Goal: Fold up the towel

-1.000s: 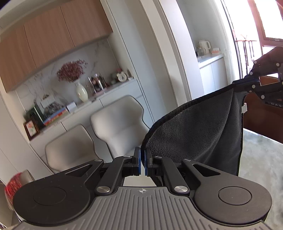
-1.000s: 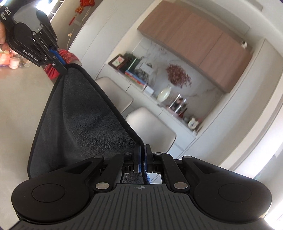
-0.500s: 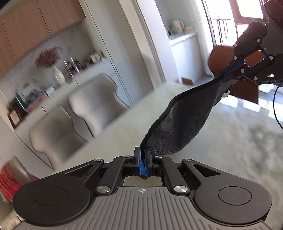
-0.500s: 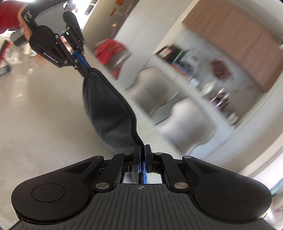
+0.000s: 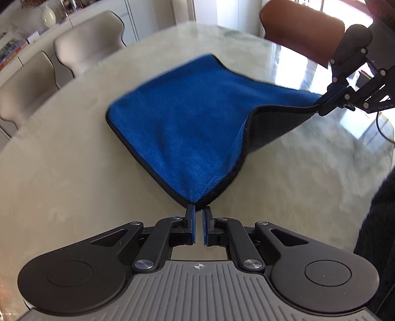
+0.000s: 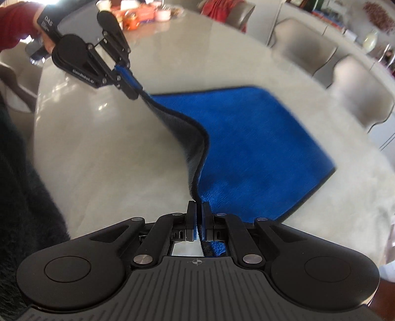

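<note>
The counter (image 5: 61,172) is a large pale stone-like top with rounded edge, and it shines strongly where window light falls on the far right part. The towel (image 5: 187,128), blue on top and grey below with a dark hem, lies spread on its middle, with the near edge lifted off the surface.

The left gripper (image 5: 197,210) has its fingers (image 5: 189,222) nearly pressed together, pinching the near corner of the towel at their tips. The right gripper (image 6: 199,210) also pinches a corner, and a bit of hem shows behind its fingers (image 6: 190,219). Between the 2 corners the edge hangs in a loose curve, showing the grey side.

Behind the counter stand 2 beige chairs (image 5: 91,42) in front of a low white cabinet with a cream vase (image 5: 48,16). A brown chair (image 5: 301,27) stands at the far right end. In the right view, some orange and pink packages (image 6: 140,14) lie at the far end of the counter, and a red sleeve (image 6: 14,27) is behind the left gripper.
</note>
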